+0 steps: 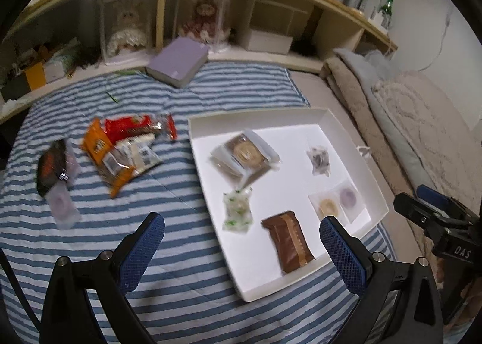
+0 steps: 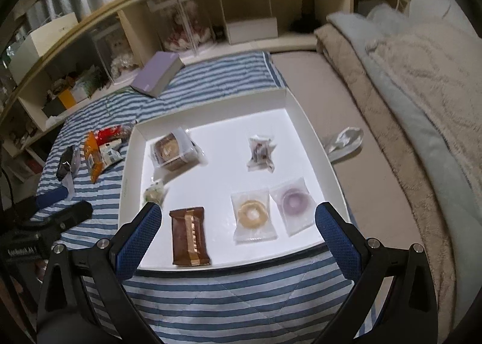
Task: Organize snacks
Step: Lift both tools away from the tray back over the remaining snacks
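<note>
Left wrist view showing left claw (image 1: 242,238) spread wide, pinching nothing, hovering over the striped bedspread (image 1: 168,277) between the loose snack pile (image 1: 120,148) and the white tray (image 1: 355,145). Looking like a pick still pending — pile sitting well apart from tray, left of it. Dark packet (image 1: 49,166) and a clear donut pack (image 1: 61,205) lying further left, also outside.

Right wrist view showing right claw (image 2: 238,234) likewise spread and empty, hanging over the tray's near edge. Already lying inside, spaced apart in rough rows, probably for sorting by type: brown bar (image 2: 189,235), tan donut (image 2: 253,214) just beside purple donut (image 2: 293,204), boxed cake (image 2: 173,149), small clear bag (image 2: 260,152), green-speckled candy (image 2: 154,192).

Judging roughly half done — remaining wrappers overlapping, so likely needing a careful single-item pinch.
</note>
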Available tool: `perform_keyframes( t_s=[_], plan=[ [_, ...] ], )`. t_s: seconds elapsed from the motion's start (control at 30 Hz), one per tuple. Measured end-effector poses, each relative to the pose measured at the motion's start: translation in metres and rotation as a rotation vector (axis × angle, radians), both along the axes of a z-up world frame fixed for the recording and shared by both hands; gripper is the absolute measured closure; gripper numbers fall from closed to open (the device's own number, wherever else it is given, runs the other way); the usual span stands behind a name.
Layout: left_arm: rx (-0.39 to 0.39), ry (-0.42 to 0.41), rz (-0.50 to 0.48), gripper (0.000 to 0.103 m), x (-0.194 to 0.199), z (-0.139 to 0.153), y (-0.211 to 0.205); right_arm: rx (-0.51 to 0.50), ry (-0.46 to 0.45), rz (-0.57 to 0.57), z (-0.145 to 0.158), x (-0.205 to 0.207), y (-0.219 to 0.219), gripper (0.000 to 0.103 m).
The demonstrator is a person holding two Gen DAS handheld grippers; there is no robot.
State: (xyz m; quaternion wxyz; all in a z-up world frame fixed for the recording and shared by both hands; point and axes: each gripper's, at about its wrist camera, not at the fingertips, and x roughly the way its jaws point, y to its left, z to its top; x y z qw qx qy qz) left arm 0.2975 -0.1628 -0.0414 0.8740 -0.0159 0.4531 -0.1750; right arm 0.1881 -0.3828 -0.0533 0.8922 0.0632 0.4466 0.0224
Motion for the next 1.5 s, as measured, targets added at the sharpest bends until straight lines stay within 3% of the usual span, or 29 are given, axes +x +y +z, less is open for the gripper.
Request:
perform_keyframes(
  t_s=[0.37, 0.83, 0.97, 1.1, 1.37, 1.5],
  plan=[
    [-0.004, -0.098, 0.019, 0.000, -0.030, 0.052, 0.059, -0.026, -0.142, 0.007, 0.039, -0.012, 0.027, 0.000],
    [-0.001, -0.186, 0.092, 0.000, -0.053, 0.087, 0.152, 0.006, -0.292, 0.076, 0.060, -0.016, 0.095, 0.000],
    [-0.004, -0.188, 0.130, 0.000, -0.057, 0.086, 0.174, 0.024, -0.342, 0.104, 0.064, -0.018, 0.119, 0.000],
    [-0.079, -0.166, 0.187, 0.000, -0.058, 0.077, 0.204, 0.059, -0.386, 0.130, 0.063, -0.015, 0.138, 0.000],
    [-0.192, -0.083, 0.354, 0.000, -0.021, 0.046, 0.245, 0.142, -0.427, 0.174, 0.041, 0.021, 0.170, 0.000],
    [-0.242, -0.016, 0.405, 0.006, 0.004, 0.025, 0.252, 0.165, -0.422, 0.199, 0.023, 0.049, 0.188, 0.000]
  ],
)
